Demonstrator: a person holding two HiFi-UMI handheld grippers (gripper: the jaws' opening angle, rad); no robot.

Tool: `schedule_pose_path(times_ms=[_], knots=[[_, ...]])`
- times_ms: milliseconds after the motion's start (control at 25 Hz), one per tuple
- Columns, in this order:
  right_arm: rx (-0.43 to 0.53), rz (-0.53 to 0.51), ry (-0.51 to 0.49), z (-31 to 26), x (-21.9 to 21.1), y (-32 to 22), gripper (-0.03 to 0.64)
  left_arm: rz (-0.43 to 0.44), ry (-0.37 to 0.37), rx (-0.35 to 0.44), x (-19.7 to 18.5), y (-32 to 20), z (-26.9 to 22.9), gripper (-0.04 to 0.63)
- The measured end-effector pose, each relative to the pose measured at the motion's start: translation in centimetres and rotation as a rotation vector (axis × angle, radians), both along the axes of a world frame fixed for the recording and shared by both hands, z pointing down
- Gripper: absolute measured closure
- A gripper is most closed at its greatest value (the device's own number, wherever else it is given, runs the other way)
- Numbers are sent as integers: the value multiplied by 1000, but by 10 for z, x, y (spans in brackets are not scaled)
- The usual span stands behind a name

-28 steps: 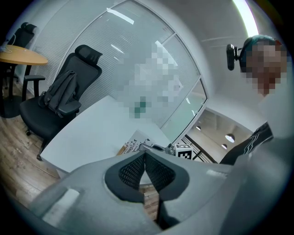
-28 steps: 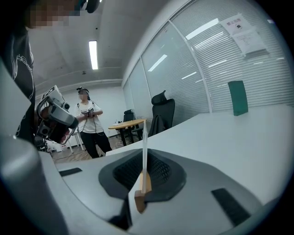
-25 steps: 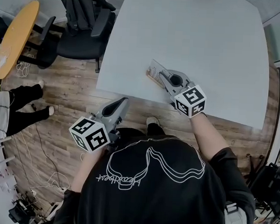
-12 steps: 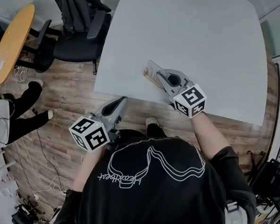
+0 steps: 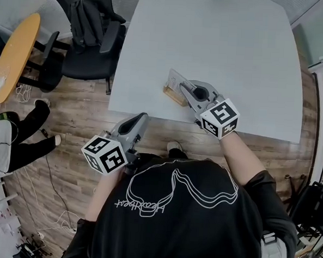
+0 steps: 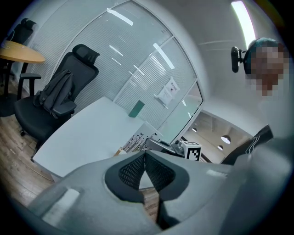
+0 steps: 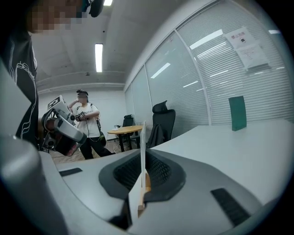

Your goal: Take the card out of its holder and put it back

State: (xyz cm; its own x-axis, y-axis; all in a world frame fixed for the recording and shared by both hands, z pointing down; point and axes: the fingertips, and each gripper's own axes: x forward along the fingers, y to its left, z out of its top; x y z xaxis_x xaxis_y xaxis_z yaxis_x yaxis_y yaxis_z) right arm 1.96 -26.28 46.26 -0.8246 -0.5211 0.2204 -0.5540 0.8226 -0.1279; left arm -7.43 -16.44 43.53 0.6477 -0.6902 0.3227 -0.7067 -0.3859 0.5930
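Right claw [image 5: 182,87] is clenching the upright card [image 5: 174,77] at its wooden holder [image 5: 173,95]; keeping card and holder aligned should prevent jamming. Left claw [image 5: 143,118] is idling, closed.

A white table [image 5: 236,59] stands on a wood-plank floor [image 5: 70,109]. A green upright block [image 7: 237,113] sits near its far edge, in front of a glass wall with blinds [image 7: 206,73] that bears a posted sheet [image 7: 248,43]. Just beside the table's left corner is 1 black office chair [image 5: 93,45] with a dark backpack [image 5: 84,12] resting on it, and further left a round wooden table [image 5: 14,46]. Loose cables [image 5: 48,173] trail over the floor near 1 person in black trousers [image 5: 22,131], while another person in a white shirt [image 7: 89,124] stands by the round table under a ceiling strip light [image 7: 99,57].
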Motion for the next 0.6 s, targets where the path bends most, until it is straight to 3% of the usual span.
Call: schedule_pose_path(times_ms=[320,600], knots=[[23,16,-59,-50,5,27,595,-3,-1,72,4,13,-29,581],[-23,-25,-147,-94,5,58,594,-21,-16,136,-3,25,-52,581]])
